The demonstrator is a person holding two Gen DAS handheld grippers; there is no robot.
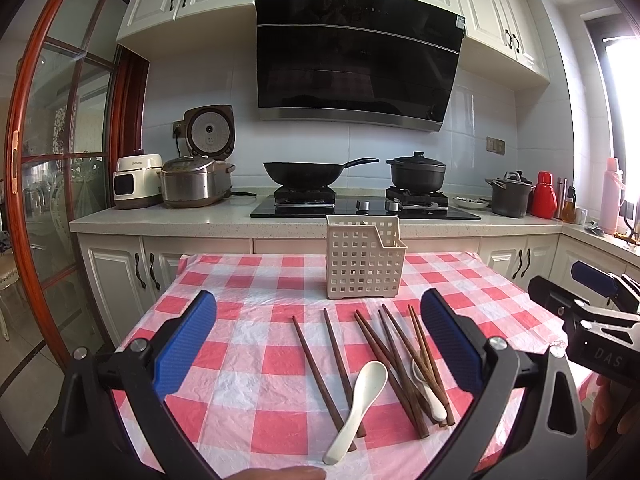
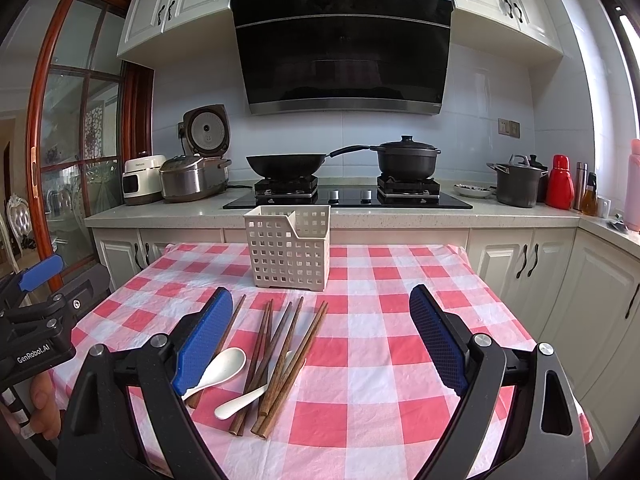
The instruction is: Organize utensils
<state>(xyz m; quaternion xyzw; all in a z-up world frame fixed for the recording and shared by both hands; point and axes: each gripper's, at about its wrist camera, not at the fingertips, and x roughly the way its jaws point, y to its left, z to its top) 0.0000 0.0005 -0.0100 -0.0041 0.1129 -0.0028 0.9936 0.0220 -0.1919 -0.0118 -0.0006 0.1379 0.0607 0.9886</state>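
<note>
Several dark wooden chopsticks (image 1: 400, 360) lie loose on the red-and-white checked tablecloth (image 1: 260, 380), fanned out side by side. One cream spoon (image 1: 360, 400) rests across two of them; a second spoon (image 1: 430, 392) lies partly under the right-hand bunch. Behind them stands an upright cream perforated utensil basket (image 1: 364, 258); its inside is hidden. My left gripper (image 1: 318, 300) hovers open over the chopsticks, holding nothing. In the right wrist view the chopsticks (image 2: 280, 352), both spoons (image 2: 218, 372) and the basket (image 2: 290, 248) sit left of centre, and my right gripper (image 2: 321, 292) is open and empty.
Behind the table runs a kitchen counter (image 1: 160, 220) with rice cookers (image 1: 192, 184), a hob carrying a wok (image 1: 304, 174) and a black pot (image 1: 416, 172), and bottles at the right. White cabinets stand close beyond the table's far edge. A glazed wooden door (image 1: 60, 160) is at the left.
</note>
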